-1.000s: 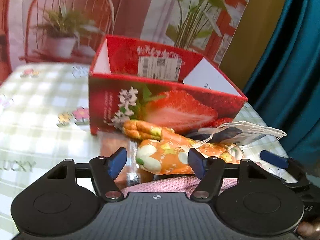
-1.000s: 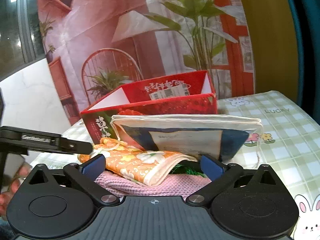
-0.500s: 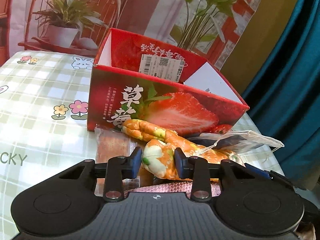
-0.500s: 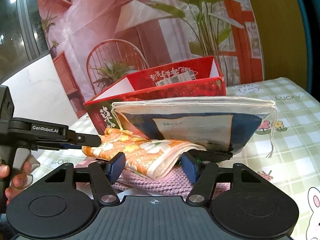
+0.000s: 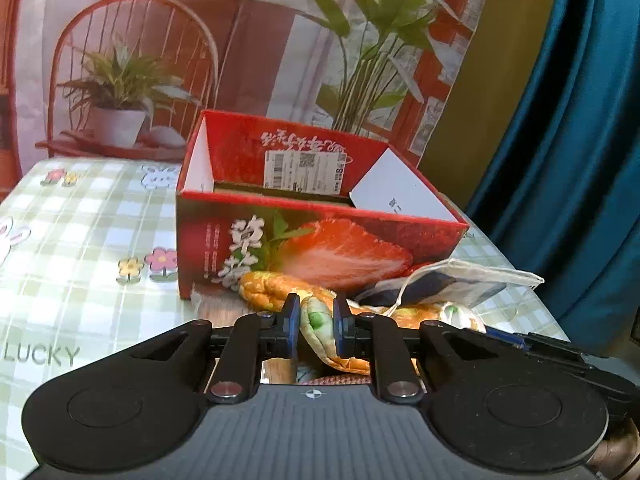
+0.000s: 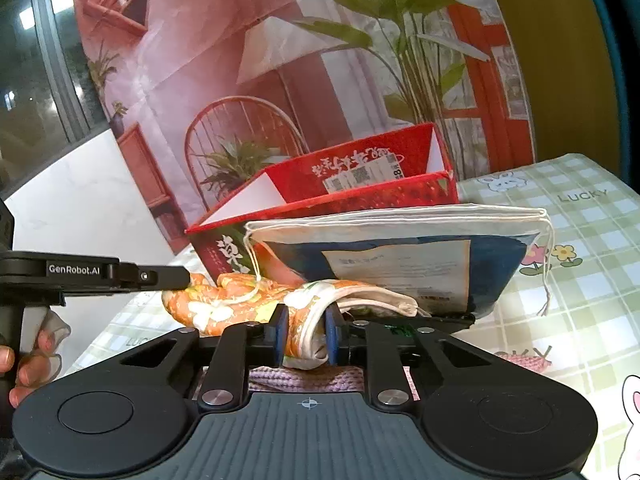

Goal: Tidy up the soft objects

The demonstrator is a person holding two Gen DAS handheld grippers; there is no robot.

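left gripper pinching one end of the orange floral cloth, right gripper clenching its other end, drawstring bag lying on top, red strawberry box sitting just behind

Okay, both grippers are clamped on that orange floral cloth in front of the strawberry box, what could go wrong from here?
1. The drawstring bag lies on the orange floral cloth, its cord draped across it; lifting could drag or tip the bag.
2. The left gripper and right gripper each pinch just a bunched fold, so the cloth may slip free.
3. The strawberry box stands right behind; a low lift could snag its front wall and push it.
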